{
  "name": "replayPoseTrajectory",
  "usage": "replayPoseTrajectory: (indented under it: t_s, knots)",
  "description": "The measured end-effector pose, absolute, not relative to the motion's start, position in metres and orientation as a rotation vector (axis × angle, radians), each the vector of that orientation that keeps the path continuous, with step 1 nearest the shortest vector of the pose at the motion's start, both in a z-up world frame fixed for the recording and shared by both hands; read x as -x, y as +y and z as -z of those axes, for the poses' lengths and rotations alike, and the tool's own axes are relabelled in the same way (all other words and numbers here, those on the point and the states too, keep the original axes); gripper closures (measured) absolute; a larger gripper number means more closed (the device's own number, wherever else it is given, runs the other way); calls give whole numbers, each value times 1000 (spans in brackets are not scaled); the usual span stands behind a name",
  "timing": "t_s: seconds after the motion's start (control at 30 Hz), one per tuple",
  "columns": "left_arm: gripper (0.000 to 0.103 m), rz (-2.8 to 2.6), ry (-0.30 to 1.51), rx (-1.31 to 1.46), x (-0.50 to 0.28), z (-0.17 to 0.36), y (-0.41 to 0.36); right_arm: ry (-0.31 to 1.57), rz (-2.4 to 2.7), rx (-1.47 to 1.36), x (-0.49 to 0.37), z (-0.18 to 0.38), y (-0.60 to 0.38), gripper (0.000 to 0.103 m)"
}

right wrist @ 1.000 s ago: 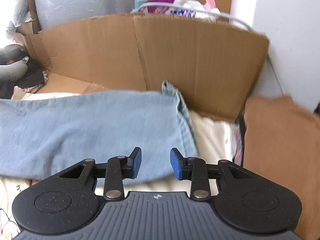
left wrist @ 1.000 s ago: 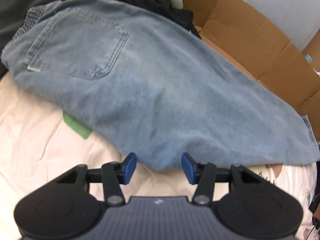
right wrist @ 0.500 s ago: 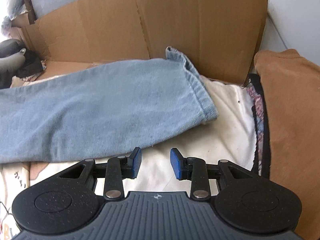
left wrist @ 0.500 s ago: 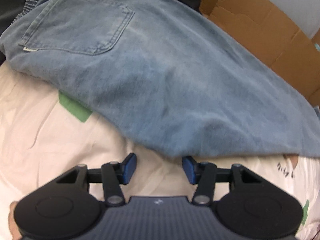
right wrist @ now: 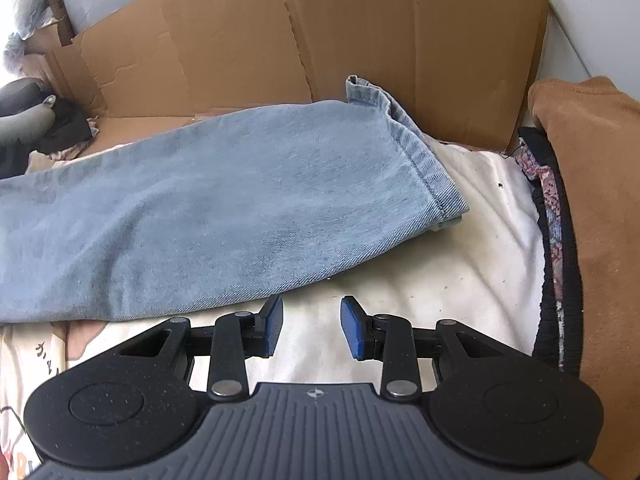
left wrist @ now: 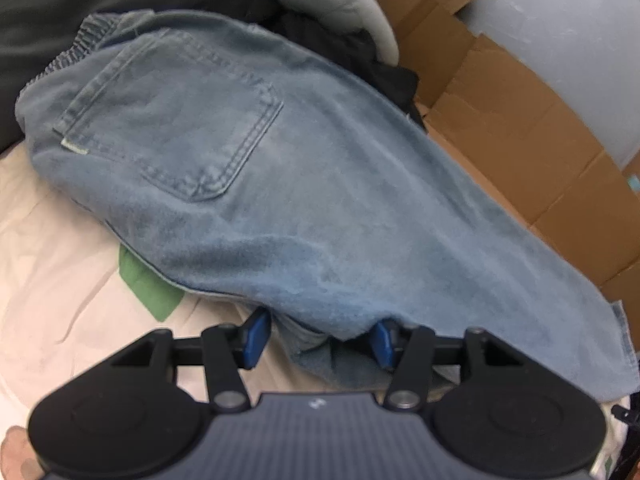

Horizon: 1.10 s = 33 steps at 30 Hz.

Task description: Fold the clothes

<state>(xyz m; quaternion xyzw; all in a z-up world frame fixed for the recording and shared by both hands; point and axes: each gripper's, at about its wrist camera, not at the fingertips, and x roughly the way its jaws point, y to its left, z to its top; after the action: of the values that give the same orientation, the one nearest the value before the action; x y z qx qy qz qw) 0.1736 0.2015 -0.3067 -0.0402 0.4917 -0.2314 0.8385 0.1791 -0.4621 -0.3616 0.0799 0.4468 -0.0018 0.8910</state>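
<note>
Left wrist view: one pair of jeans (left wrist: 320,184) lies across a cream bedsheet (left wrist: 56,264), back pocket (left wrist: 172,116) up, one pocket showing.
Left claw (left wrist: 318,340): spread wide, its two blue pads (left wrist: 256,336) either side of a bunched jeans edge, not closed on it.
Right wrist view: one leg end, hem (right wrist: 420,160) towards the cardboard (right wrist: 320,32).
Right claw (right wrist: 312,330): spread, nothing between the two pads, hanging over bare sheet just beside the jeans' near edge.
Around: one brown cushion (right wrist: 600,200) to the right; one green patch (left wrist: 148,284) on the sheet.
</note>
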Motion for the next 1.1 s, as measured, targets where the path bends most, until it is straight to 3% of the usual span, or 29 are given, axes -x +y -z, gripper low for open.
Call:
replayPoseTrajectory:
  t_s: [0.2,0.33,0.47,0.63,0.7,1.1]
  knots:
    - [49,471,1089,99,-170,332,201,931,45,-265,-181,372,-472,64]
    - [81,484,1076,132,-171,334,207,915,74,-316,-185,376,-479,64]
    - [91,513,1065,123,-171,325,215,876,126,-388,-190,373,-492,64]
    - [93,534,1050,94,-168,308,224,829,181,-422,-202,368,-507,66]
    - [94,542,1042,87,-167,301,227,810,200,-413,-207,363,-511,95]
    - [96,536,1024,20,-167,279,231,711,152,-407,-224,342,-512,100]
